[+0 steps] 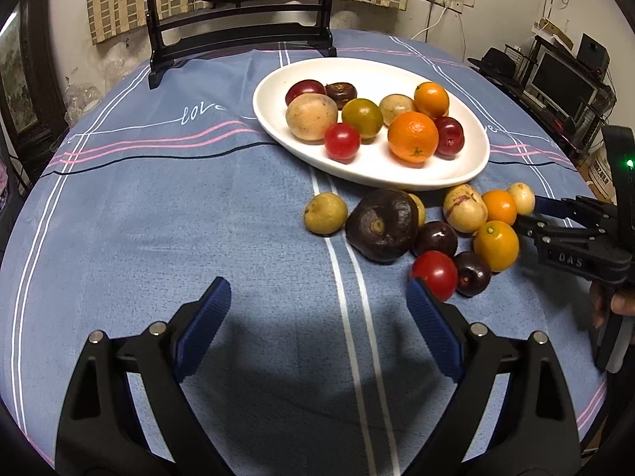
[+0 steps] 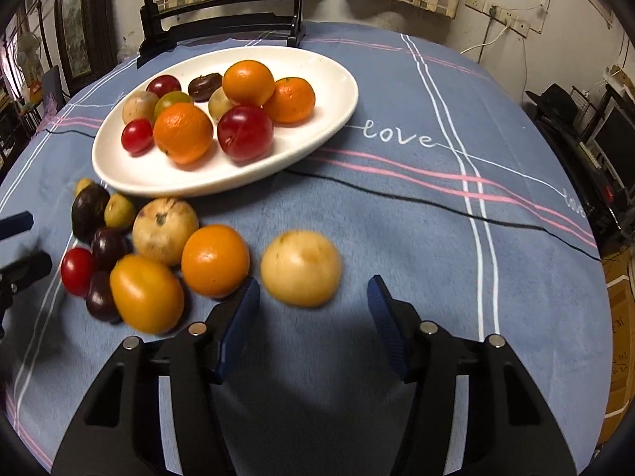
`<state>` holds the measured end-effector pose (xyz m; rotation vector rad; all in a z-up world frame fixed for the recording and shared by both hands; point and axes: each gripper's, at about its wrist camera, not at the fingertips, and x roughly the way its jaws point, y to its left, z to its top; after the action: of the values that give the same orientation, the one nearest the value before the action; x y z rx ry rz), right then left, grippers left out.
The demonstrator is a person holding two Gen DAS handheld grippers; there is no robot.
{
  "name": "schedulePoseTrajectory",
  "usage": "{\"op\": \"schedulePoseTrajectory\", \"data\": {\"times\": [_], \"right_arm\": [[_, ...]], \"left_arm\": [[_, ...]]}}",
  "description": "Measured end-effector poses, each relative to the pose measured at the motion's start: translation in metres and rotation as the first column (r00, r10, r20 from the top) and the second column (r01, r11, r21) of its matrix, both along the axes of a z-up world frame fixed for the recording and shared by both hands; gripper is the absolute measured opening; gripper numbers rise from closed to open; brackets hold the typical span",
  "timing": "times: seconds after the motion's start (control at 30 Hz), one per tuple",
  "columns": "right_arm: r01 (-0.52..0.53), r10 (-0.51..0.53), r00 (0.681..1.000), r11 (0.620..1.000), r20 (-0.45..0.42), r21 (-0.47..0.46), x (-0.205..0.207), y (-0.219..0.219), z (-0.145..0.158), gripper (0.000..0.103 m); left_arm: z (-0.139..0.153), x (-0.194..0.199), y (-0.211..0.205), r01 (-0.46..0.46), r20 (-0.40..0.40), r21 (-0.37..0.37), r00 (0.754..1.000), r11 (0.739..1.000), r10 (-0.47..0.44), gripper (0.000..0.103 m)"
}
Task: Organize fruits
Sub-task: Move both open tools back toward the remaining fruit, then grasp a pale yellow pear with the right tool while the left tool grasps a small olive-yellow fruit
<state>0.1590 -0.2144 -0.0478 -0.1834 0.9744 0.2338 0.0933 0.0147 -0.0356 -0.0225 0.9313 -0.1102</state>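
Observation:
A white oval plate (image 1: 468, 158) (image 2: 333, 79) holds several fruits: oranges, red plums, a tomato, pale round fruits. In front of it a loose pile lies on the cloth: a big dark fruit (image 1: 381, 224), a red tomato (image 1: 434, 274), oranges (image 2: 215, 260), dark plums. My left gripper (image 1: 317, 297) is open and empty, low over the cloth, its right finger just beside the tomato. My right gripper (image 2: 313, 289) is open, with a pale yellow fruit (image 2: 301, 267) just ahead between its fingertips, not gripped. It also shows in the left wrist view (image 1: 532, 214) at the pile's right side.
A round table with a blue striped cloth (image 1: 158, 218) carries everything. A black wooden mirror stand (image 1: 238, 35) stands at the far edge behind the plate. Shelves, monitors and cables fill the room to the right.

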Motion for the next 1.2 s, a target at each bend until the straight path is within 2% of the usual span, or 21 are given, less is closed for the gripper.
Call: {"op": "schedulePoseTrajectory", "data": {"times": [0.13,0.2,0.33,0.57,0.87,0.93,1.07,1.2], "right_arm": [[-0.009,0.009,1.0,1.0,-0.003,0.029,0.006,0.001,0.002,0.038],[-0.006,0.006,1.0,1.0,0.007,0.02,0.004,0.003,0.003,0.038],[0.018,-0.018,1.0,0.998,0.003,0.064,-0.002,-0.004,0.004,0.038],[0.026,-0.027,1.0,0.995,0.012,0.096,-0.018,-0.016,0.01,0.038],[-0.004,0.002,1.0,0.99,0.017,0.144,-0.031,-0.015,0.013,0.038],[0.006,-0.007,1.0,0.99,0.012,0.144,-0.03,-0.015,0.012,0.038],[-0.002,0.0,1.0,0.988,0.013,0.152,-0.031,-0.015,0.012,0.038],[-0.021,0.018,1.0,0.987,0.016,0.16,-0.031,-0.011,0.014,0.038]], "left_arm": [[0.001,0.003,0.004,-0.011,0.0,-0.004,1.0,1.0,0.011,0.092],[0.0,0.004,0.006,-0.014,-0.004,-0.004,1.0,1.0,0.014,0.092],[0.0,0.006,0.007,-0.016,-0.009,0.004,1.0,1.0,0.016,0.092],[-0.001,0.009,0.006,-0.012,-0.005,0.068,1.0,0.998,0.012,0.092],[-0.005,0.022,0.008,0.024,-0.023,0.061,0.999,0.998,-0.023,0.089],[-0.007,0.027,0.011,0.032,-0.033,0.066,0.999,0.997,-0.03,0.086],[-0.015,0.037,0.019,0.033,-0.068,0.086,0.997,0.996,-0.028,0.07],[-0.017,0.045,0.018,0.056,-0.072,0.092,0.996,0.994,-0.049,0.069]]}}
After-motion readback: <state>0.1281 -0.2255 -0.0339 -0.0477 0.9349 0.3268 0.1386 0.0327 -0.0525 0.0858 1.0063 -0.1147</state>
